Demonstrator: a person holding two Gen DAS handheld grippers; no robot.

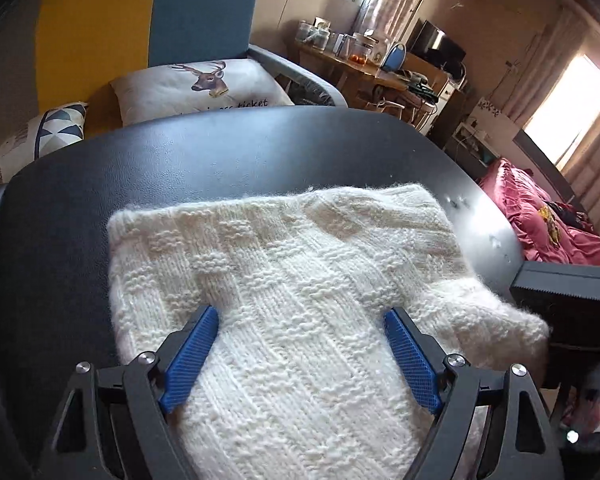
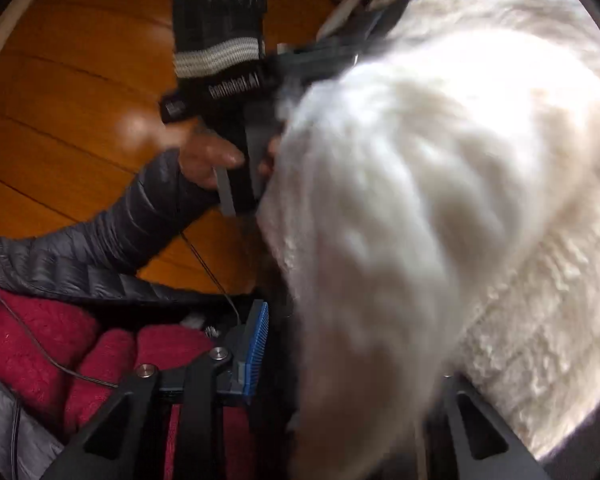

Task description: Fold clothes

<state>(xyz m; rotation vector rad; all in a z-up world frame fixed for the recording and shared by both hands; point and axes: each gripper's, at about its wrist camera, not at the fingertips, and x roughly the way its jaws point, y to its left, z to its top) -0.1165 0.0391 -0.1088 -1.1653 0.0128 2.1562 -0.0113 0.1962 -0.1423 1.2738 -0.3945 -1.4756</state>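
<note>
Across the lower half of the left wrist view a cream knitted sweater [image 1: 284,280] lies spread on a dark round table [image 1: 228,148], its far edge squared off near the frame's centre while a thick lobe of it, perhaps a sleeve or a folded part, runs out toward the right edge. The left gripper [image 1: 302,322] sits over the near part of the garment with its blue pads wide apart and nothing between them; it looks placed to steady or flatten the knit, since the tips rest at the fabric surface. At the right of the right wrist view the same white wool fills the frame, blurred and hanging close to the lens. The right gripper [image 2: 300,344] shows one blue pad at lower centre with wool draped against it; the other finger is hidden by cloth, so I cannot tell whether it is clamped on the sweater, though the lifted fabric suggests a flap being carried. In the upper left of that view a hand [image 2: 208,160] in a dark puffy sleeve [image 2: 112,232] holds the other tool's handle above wooden floor [image 2: 80,80].
</note>
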